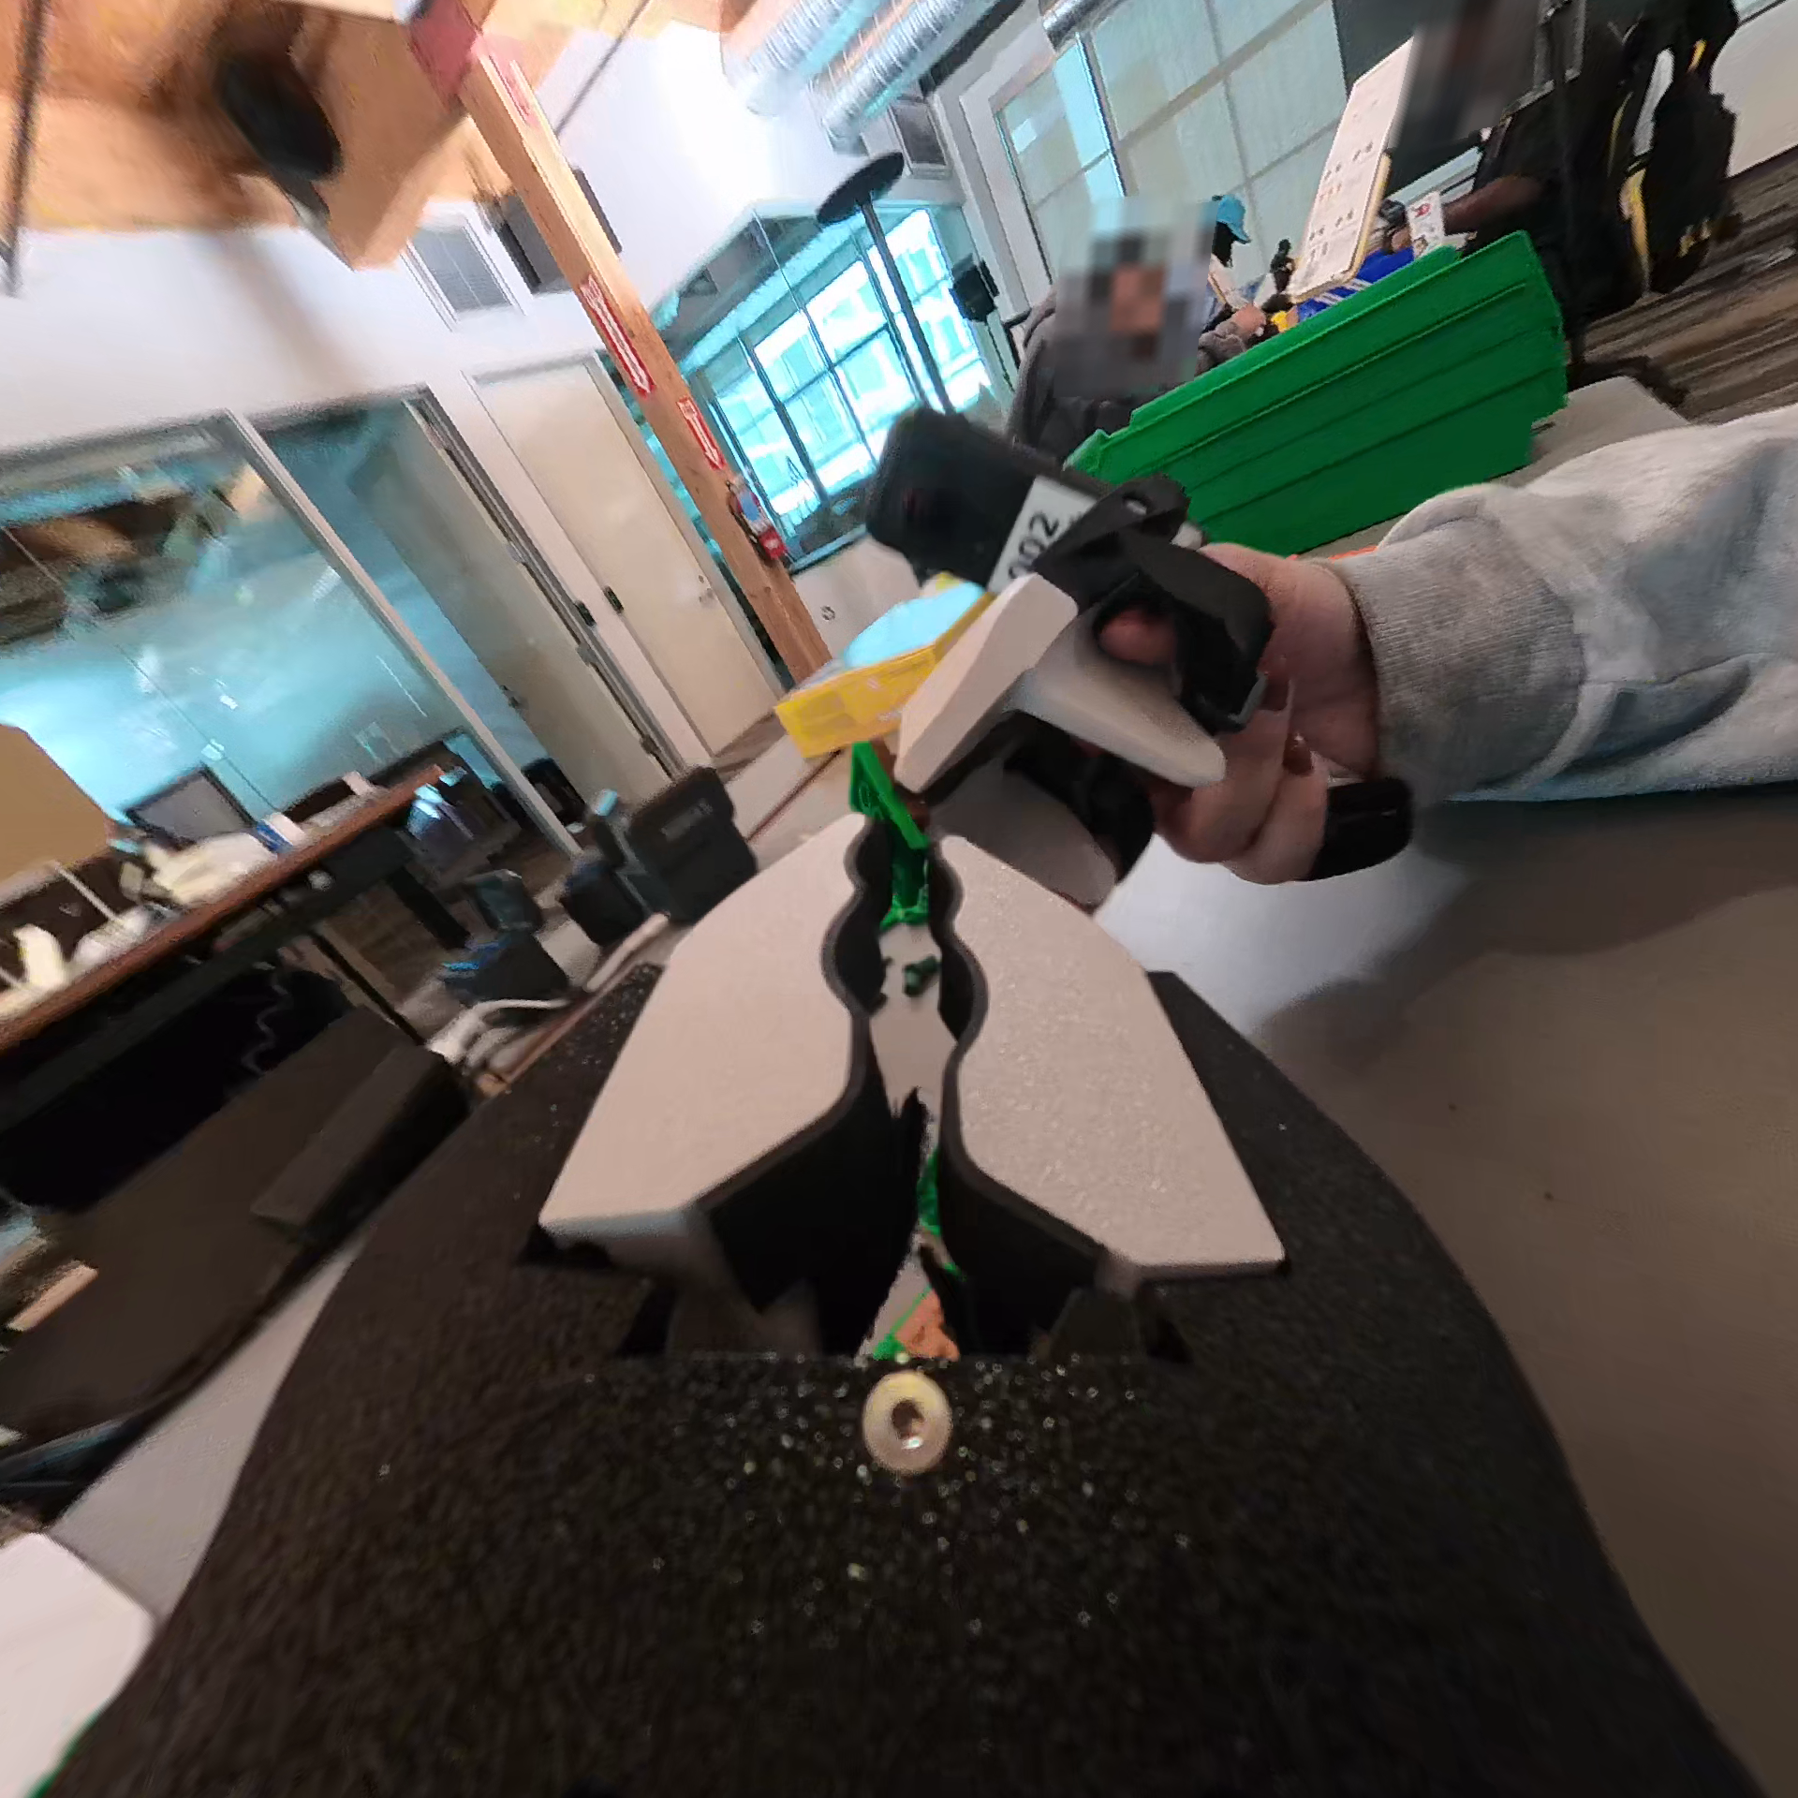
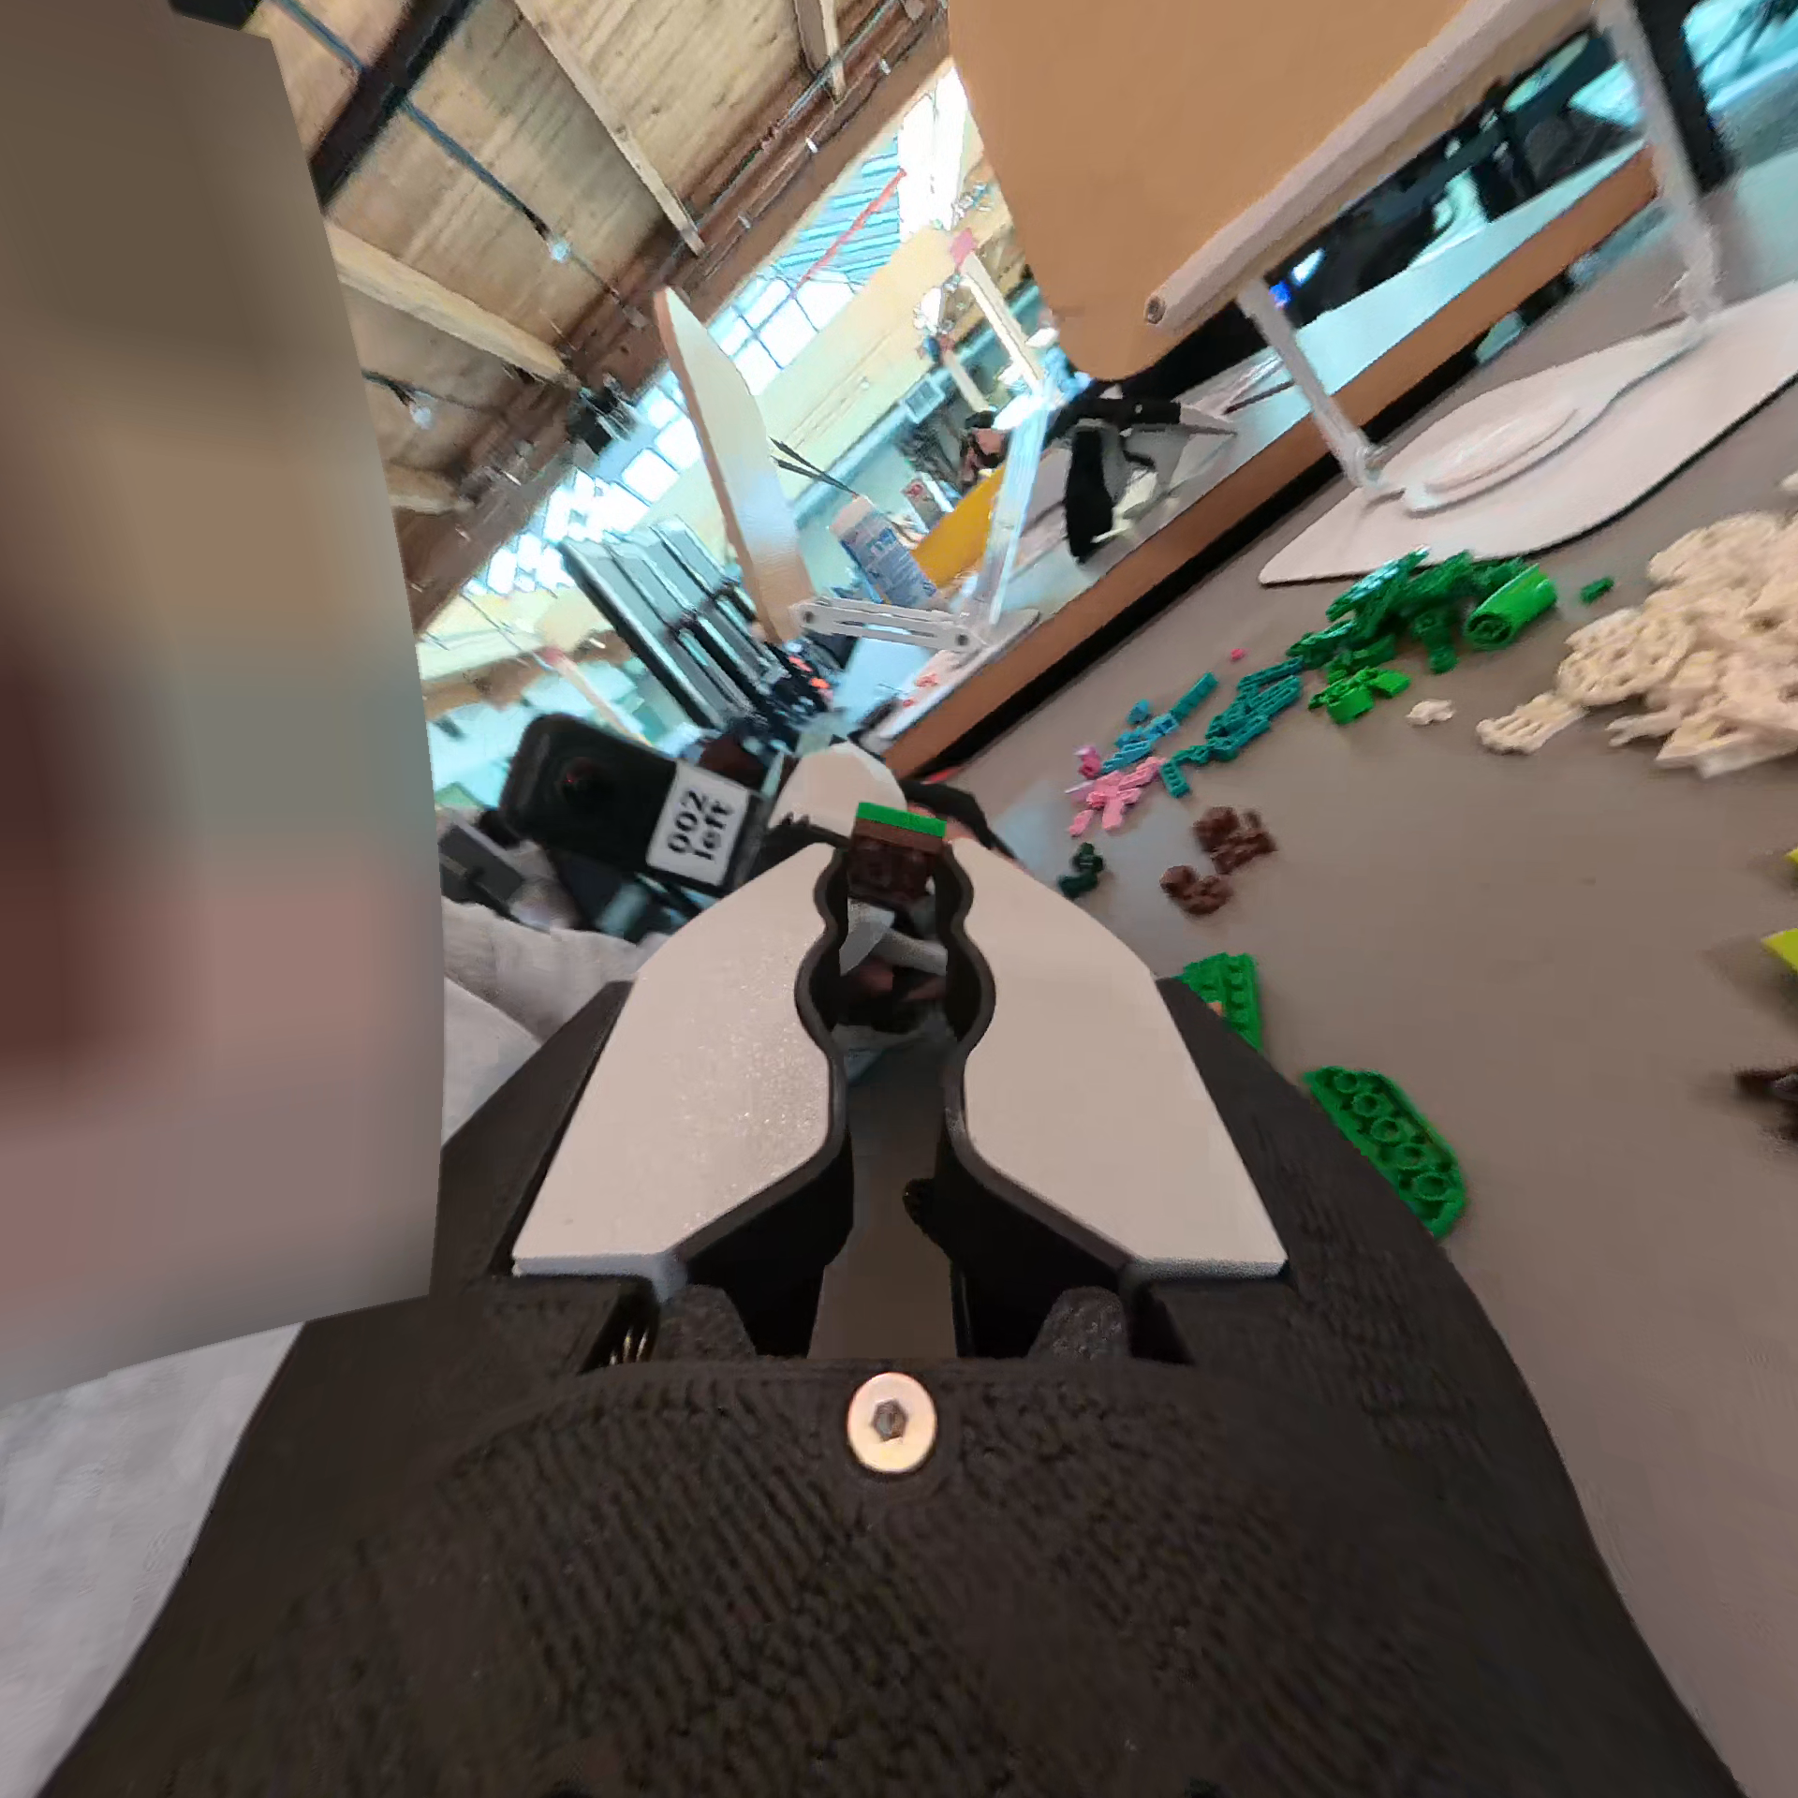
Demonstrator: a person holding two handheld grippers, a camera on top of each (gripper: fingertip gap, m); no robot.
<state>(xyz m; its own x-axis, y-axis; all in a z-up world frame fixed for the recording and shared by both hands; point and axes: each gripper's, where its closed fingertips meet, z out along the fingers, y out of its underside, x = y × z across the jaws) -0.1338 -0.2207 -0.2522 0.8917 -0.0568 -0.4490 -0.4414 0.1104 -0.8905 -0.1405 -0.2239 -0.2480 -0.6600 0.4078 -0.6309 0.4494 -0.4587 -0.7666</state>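
A small brick assembly (image 2: 897, 856), brown with a thin green plate on top, sits clamped between the tips of the right gripper (image 2: 895, 866); in the left wrist view the same piece shows as a green plate (image 1: 890, 812) on edge, pinched at the tips of the left gripper (image 1: 900, 846) as well, so both pairs of fingers are closed on it from opposite sides. A hand (image 1: 1284, 720) in a grey sleeve holds the right gripper at 2 o'clock. Loose bricks lie on the grey table (image 2: 1459, 924): brown ones (image 2: 1231, 846) at 3 o'clock, pink (image 2: 1109, 793) and teal (image 2: 1236, 715) at 2 o'clock, a green heap (image 2: 1411, 613) and a white heap (image 2: 1712, 662) beyond; green wedge plates (image 2: 1391, 1148) at 4 o'clock. Stacked green bins (image 1: 1362, 389) stand at 1 o'clock, their contents hidden; a yellow box (image 1: 856, 701) lies just behind the grippers.
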